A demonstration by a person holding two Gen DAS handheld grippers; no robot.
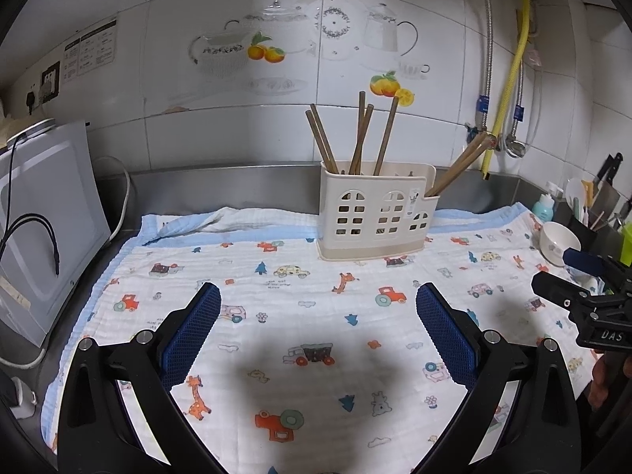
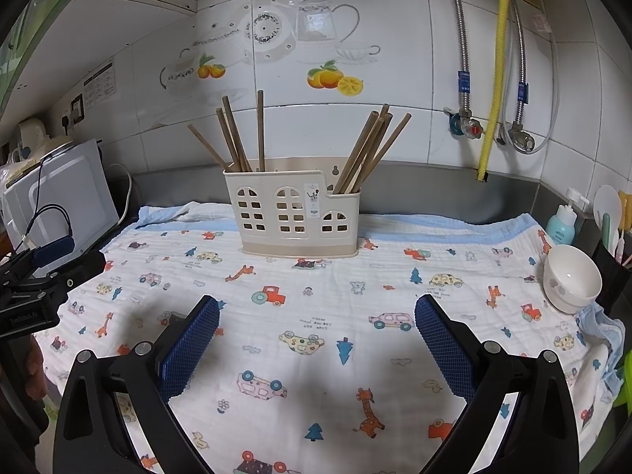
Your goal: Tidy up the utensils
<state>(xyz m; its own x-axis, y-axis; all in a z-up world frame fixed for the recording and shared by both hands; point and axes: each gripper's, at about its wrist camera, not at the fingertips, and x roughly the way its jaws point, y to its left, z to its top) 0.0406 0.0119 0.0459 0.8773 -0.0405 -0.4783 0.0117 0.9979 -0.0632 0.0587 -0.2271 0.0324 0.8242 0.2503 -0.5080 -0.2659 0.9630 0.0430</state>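
Little can be read. In the left wrist view, the black body of the right gripper [image 1: 584,272] carries raised letters "DAS" at the right edge. In the right wrist view, the left gripper [image 2: 47,260] has a small line of lettering on its black body, too blurred to make out. A white notice sheet [image 1: 91,48] on the wall tiles beside the socket holds printed tables and text, too small to read. The utensil holder [image 2: 294,211] bears a small white sticker, its print illegible.
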